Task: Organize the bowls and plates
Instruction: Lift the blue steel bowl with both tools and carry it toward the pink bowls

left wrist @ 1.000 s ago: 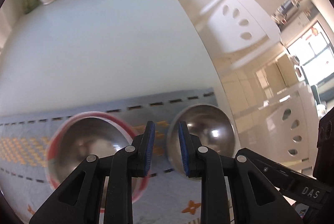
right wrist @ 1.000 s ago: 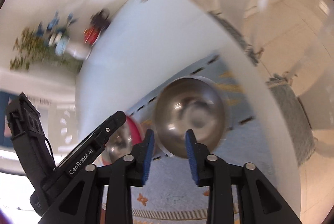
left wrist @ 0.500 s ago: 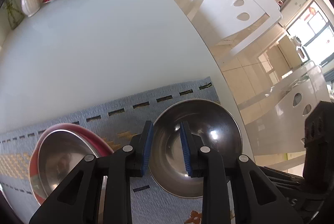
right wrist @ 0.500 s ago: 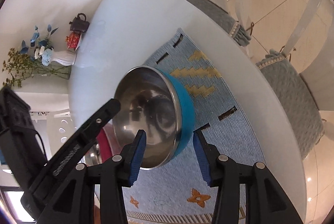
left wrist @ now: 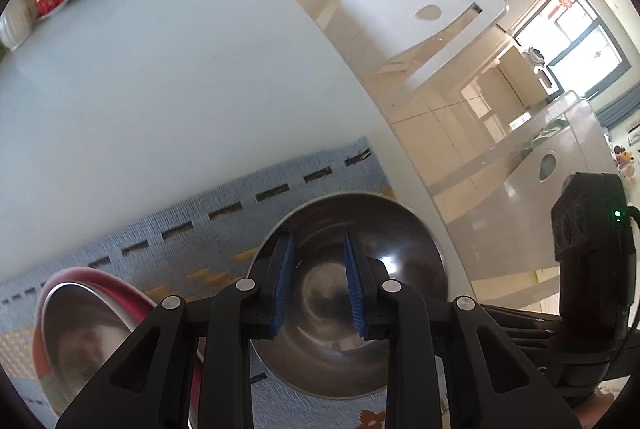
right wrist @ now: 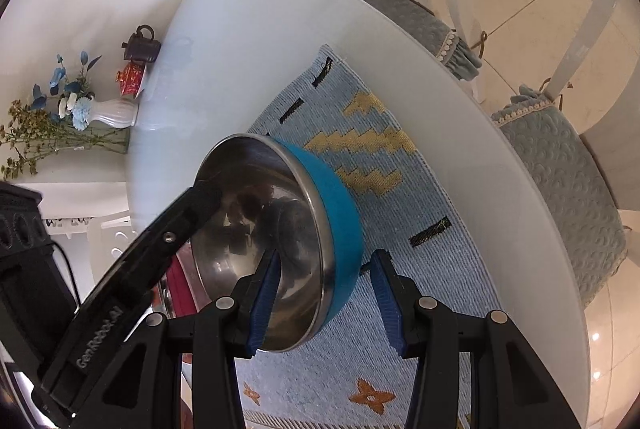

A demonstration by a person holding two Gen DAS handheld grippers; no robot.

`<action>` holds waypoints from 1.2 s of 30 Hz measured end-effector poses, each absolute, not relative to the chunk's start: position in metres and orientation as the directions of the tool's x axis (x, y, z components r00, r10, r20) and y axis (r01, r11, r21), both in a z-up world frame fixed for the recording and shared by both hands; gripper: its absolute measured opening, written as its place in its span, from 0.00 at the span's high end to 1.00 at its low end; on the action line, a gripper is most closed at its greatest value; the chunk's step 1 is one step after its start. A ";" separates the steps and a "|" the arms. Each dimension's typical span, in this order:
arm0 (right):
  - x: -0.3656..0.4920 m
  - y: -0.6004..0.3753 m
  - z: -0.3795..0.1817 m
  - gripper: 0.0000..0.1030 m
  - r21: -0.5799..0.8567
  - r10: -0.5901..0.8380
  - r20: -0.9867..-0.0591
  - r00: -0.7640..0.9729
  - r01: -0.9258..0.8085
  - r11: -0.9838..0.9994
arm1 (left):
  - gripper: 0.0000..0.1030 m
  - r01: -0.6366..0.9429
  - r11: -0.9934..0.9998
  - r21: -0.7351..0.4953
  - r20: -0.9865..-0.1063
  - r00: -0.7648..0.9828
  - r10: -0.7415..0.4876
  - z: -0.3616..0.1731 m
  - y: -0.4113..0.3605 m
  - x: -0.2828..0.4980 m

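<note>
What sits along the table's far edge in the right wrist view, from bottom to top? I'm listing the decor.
White vase of flowers → red patterned container → dark brown teapot.

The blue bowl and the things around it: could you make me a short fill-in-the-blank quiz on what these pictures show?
1. The bowl whose wall stands between the fingers of the right tool is ____ on the outside.
2. At the far edge of the table, a white ____ holds the blue flowers.
3. Near the flowers stands a dark brown ____ with a spout and a handle.
4. The small container between those two is ____.

Missing words: blue; vase; teapot; red
</note>
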State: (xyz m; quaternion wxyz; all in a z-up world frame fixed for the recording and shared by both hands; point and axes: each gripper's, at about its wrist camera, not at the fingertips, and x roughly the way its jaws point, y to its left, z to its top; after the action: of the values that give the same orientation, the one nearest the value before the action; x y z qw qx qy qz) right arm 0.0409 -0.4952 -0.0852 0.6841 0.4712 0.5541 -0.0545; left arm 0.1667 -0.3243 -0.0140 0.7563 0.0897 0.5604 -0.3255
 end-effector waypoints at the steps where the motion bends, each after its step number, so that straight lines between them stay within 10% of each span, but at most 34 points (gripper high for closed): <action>1: 0.041 -0.495 -0.087 0.56 0.585 0.450 -0.809 0.378 0.600 0.546 | 0.83 0.591 0.777 -0.216 -0.910 0.166 -0.380 -0.016 -0.325 0.167; 36: 0.044 -0.494 -0.097 0.70 0.531 0.391 -0.847 0.360 0.604 0.594 | 0.84 0.552 0.820 -0.153 -0.925 0.212 -0.315 -0.031 -0.314 0.175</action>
State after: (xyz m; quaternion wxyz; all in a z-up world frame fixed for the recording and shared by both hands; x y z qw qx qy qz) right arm 0.0439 -0.4945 -0.0970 0.6952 0.4438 0.5603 -0.0766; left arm 0.1750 -0.3138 -0.0315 0.7715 0.1052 0.5611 -0.2810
